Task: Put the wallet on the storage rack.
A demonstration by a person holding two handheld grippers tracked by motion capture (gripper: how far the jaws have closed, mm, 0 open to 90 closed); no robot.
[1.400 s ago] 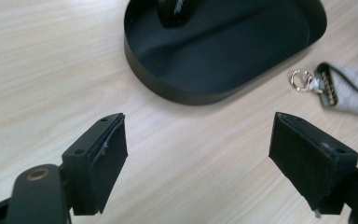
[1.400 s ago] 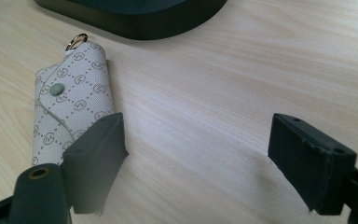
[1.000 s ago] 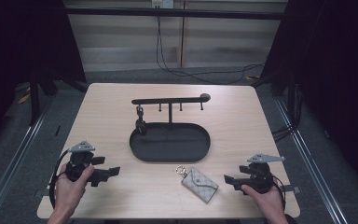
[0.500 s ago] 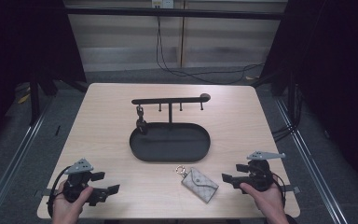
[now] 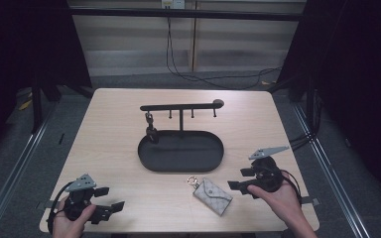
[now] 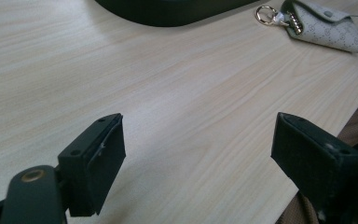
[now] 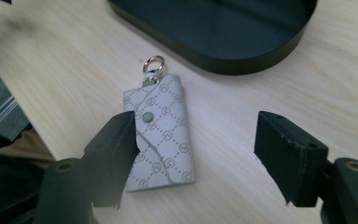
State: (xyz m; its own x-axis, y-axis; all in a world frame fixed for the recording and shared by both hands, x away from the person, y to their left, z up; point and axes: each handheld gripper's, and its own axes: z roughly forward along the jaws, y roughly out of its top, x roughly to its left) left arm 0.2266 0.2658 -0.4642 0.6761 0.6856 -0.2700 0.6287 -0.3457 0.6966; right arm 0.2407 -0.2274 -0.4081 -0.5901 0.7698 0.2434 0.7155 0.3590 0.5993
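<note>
While flat, key pouch (image 7: 161, 135) beneath right claw (image 7: 196, 154)

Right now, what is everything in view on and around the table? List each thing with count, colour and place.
table: one, light wood, centre.
tray: one, black, oval, mid-table.
hook rack: one, black, rising from the tray's far side.
dark fob: one, hanging from the rack's left hook.
key pouch: one, grey patterned, metal ring, lying flat between tray and near edge.
cables: black, on the floor behind.
left tool: one, black, near-left corner, jaws apart, nothing between.
right tool: one, black, right of the pouch, jaws apart, not gripping it.
</note>
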